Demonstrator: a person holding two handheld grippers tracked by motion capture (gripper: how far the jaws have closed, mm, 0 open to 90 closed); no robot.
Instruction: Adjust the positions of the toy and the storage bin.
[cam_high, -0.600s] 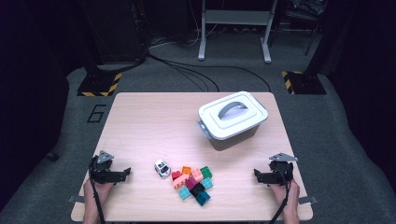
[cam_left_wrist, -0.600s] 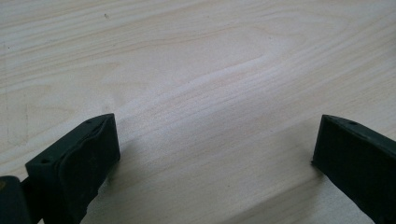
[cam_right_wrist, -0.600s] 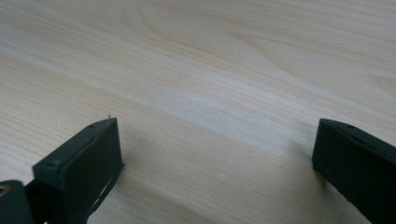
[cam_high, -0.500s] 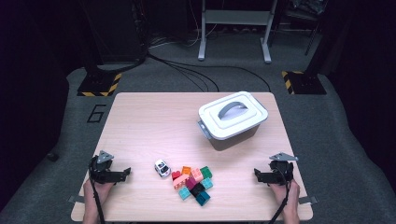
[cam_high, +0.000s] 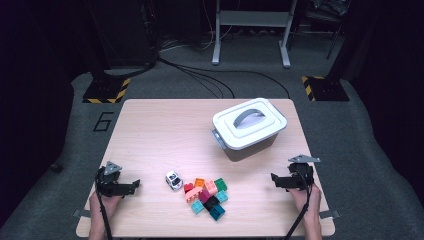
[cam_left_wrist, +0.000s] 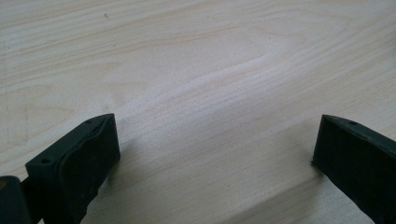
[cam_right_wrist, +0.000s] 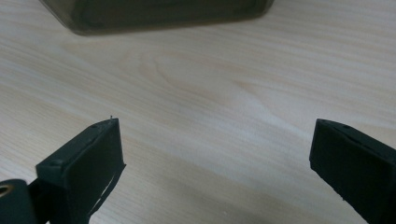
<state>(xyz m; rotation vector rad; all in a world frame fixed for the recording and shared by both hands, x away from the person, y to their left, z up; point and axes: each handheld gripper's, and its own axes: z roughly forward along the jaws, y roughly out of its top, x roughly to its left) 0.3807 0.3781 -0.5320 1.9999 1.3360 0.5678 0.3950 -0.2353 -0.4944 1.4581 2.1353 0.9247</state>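
Note:
A pile of several coloured bricks (cam_high: 206, 195) lies near the table's front edge, with a small white toy car (cam_high: 173, 180) just left of it. A grey box with a white handled lid (cam_high: 249, 126) stands at the right. My left gripper (cam_high: 134, 185) rests on the table at the front left, open, with bare wood (cam_left_wrist: 210, 93) between its jaws. My right gripper (cam_high: 274, 179) rests at the front right, open and pointing left; its own view shows the box's lower wall (cam_right_wrist: 154, 14) ahead.
The wooden table (cam_high: 160, 130) has bare room across its left and back. Beyond it on the grey floor are cables (cam_high: 200, 75), a metal stand (cam_high: 250, 20) and yellow-black striped bases (cam_high: 105, 92).

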